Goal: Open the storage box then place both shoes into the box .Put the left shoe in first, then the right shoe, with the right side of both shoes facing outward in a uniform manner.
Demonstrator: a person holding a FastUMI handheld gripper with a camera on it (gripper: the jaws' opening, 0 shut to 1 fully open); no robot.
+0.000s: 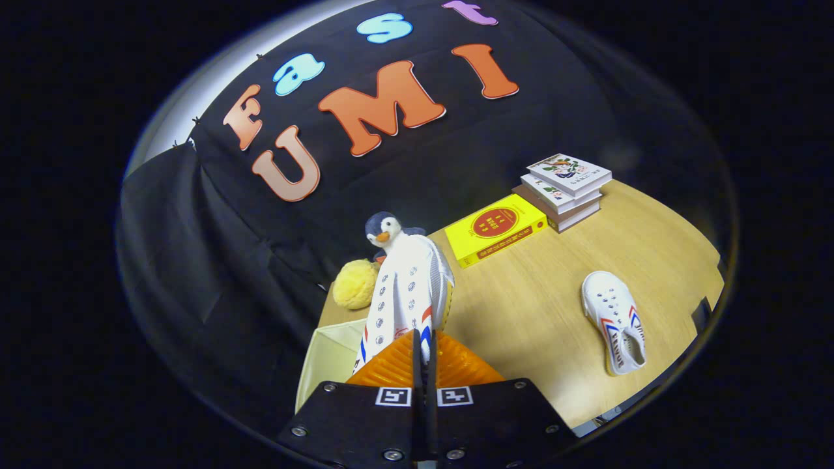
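Pinching the heel end of 1 white canvas shoe (409, 286), my gripper (423, 355) has both fingers clamped tight on it, the fingers nearly meeting with only the shoe's thin fabric between them. That shoe points away from me, toe raised, its eyelets and red-and-blue stripes facing up. Just beside it, below and to its left, lies the pale cream storage box (329, 355), an edge of it showing past my fingers. The 2nd white shoe (616, 322) lies on its side on the wooden table (521, 312), well apart from the held shoe on its right. Beyond the held shoe's toe stands a penguin plush (381, 232), with a yellow fluffy ball (356, 284) just beside it. A yellow book (495, 229) lies flat to the right of the penguin, and past that sits a stack of 3 books (564, 189).
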